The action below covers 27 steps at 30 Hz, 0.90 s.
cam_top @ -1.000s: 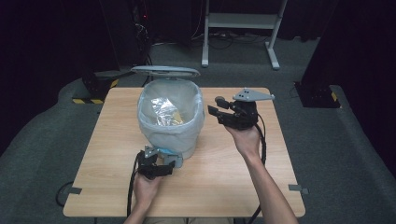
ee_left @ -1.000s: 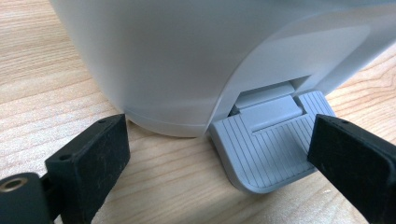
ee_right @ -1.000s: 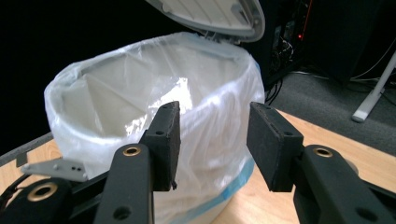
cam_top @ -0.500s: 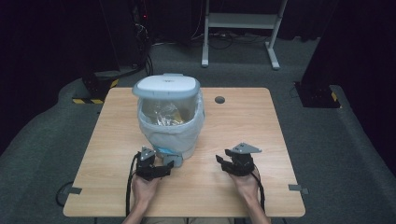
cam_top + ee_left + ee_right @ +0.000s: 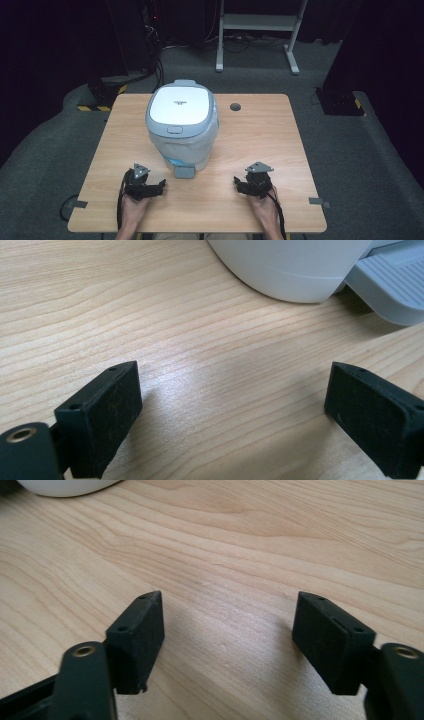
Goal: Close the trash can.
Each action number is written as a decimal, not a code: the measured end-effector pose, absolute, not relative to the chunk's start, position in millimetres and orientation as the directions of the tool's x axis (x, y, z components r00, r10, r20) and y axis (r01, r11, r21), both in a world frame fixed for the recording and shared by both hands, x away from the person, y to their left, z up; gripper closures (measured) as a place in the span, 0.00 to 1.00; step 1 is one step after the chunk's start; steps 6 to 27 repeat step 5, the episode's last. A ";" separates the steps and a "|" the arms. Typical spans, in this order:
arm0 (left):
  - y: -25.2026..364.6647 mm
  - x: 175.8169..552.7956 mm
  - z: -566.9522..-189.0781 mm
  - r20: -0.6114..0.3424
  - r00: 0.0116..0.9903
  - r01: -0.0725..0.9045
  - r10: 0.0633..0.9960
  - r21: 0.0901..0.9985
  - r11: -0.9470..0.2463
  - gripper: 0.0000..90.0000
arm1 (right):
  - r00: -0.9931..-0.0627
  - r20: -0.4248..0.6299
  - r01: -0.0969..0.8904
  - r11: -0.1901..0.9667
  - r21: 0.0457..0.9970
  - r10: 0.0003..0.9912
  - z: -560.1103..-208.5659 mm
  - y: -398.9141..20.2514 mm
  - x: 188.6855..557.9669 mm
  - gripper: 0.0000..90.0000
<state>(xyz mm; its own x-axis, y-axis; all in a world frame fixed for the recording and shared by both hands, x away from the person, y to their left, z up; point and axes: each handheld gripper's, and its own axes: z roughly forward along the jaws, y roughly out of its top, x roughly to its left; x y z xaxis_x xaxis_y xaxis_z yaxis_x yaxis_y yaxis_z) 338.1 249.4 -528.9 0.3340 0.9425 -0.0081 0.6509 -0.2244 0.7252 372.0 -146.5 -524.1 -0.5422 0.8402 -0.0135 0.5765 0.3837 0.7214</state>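
A round white plastic bin [image 5: 182, 127] with a flat grey-edged lid [image 5: 178, 103] stands on the light wooden table [image 5: 260, 135]. The lid is down and shut. A small grey foot pedal [image 5: 183, 171] sticks out at the bottom of the bin.

The left claw [image 5: 159, 186] rests low on the table, just in front of the bin and a bit to the side of the pedal. Its two black jaws are spread wide with nothing between them. In the left gripper view, the bin's white bottom [image 5: 295, 270] and the pedal [image 5: 390, 285] sit just past the jaws.

The right claw [image 5: 239, 184] rests on the table too, near the pedal's other side. Its jaws are also wide apart and empty.

With the lid shut and both claws empty and resting, the job looks finished. I see nothing left to do.
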 end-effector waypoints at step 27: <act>249.5 338.0 -528.9 -0.007 0.335 0.651 0.942 0.724 -0.226 0.09 | -0.478 -0.017 0.609 0.346 0.713 0.878 -524.7 -144.6 369.4 0.22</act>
